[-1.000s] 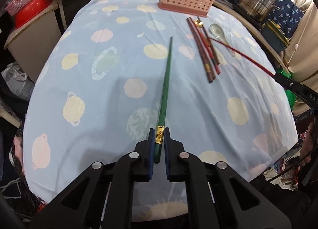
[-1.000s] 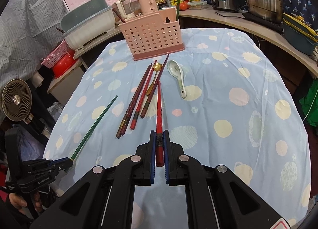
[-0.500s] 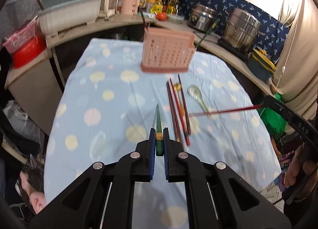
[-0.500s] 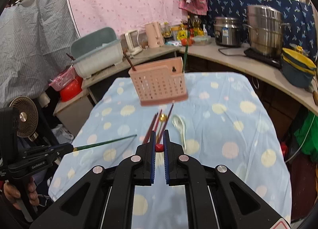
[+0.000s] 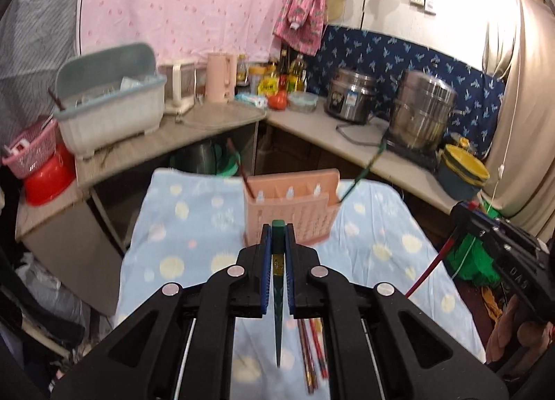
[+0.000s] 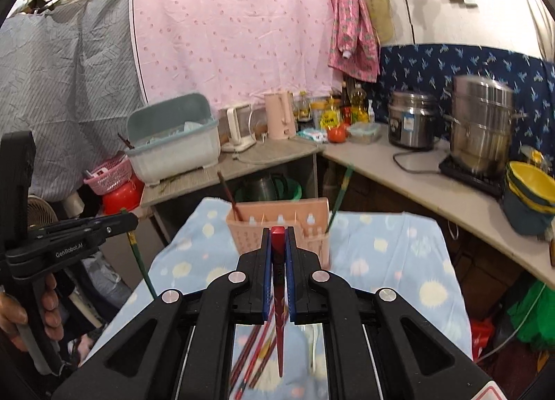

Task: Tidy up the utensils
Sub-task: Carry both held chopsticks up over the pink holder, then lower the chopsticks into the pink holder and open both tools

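The left hand-held gripper [image 5: 276, 257] is clamped on a green chopstick [image 5: 277, 309], pinched near its thick end so the tapered tip hangs down above the worktop [image 5: 194, 244]; the right hand-held gripper [image 6: 277, 261] grips a red chopstick [image 6: 278, 327] the same way, tip down. Both sticks look light, stiff and smooth, so a pinch close to the butt end probably lets them swing or twist between the pads; a hold a little further down the shaft would likely steady the tip. The pink utensil basket [image 5: 289, 212] stands on the blue spotted cloth toward the far edge of the worktop, with a dark stick [image 5: 237, 171] leaning out of its left side and a green one [image 5: 364, 171] out of its right. Its slots look narrow, so each tip probably needs lining up from above. More chopsticks [image 5: 312, 355] lie on the cloth below the grippers, and a spoon [image 6: 314, 344] shows blurred in the right view. The two grippers sit well apart, with open room above the basket; the counter behind it and the leaning sticks are what could be knocked.
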